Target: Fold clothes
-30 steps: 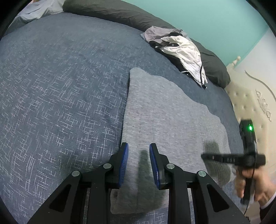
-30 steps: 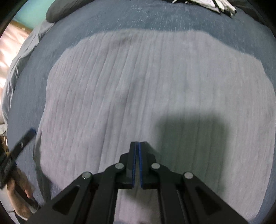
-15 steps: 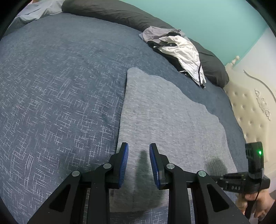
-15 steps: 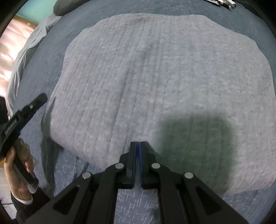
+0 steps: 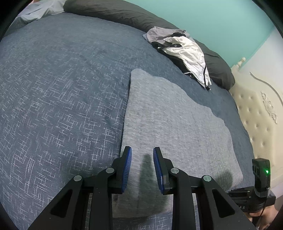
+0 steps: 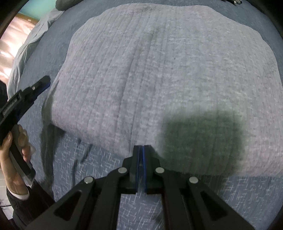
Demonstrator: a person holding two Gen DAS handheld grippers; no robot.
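A grey knitted garment lies folded flat on the blue bedspread. My left gripper hovers over its near left corner, open a little, with nothing between the blue pads. In the right wrist view the same garment fills the frame. There my right gripper is shut on nothing and points steeply down at the garment's near edge. A hand holds the left tool at that view's left edge. The right tool's body, with a green light, shows at the lower right of the left wrist view.
A pile of white, black and grey clothes lies at the far side against a long dark pillow. A cream tufted headboard borders the bed on the right. A pale sheet hangs at the bed's left side.
The right gripper has slid, still shut, from over the garment's middle back to its near edge. The left gripper has stayed put.
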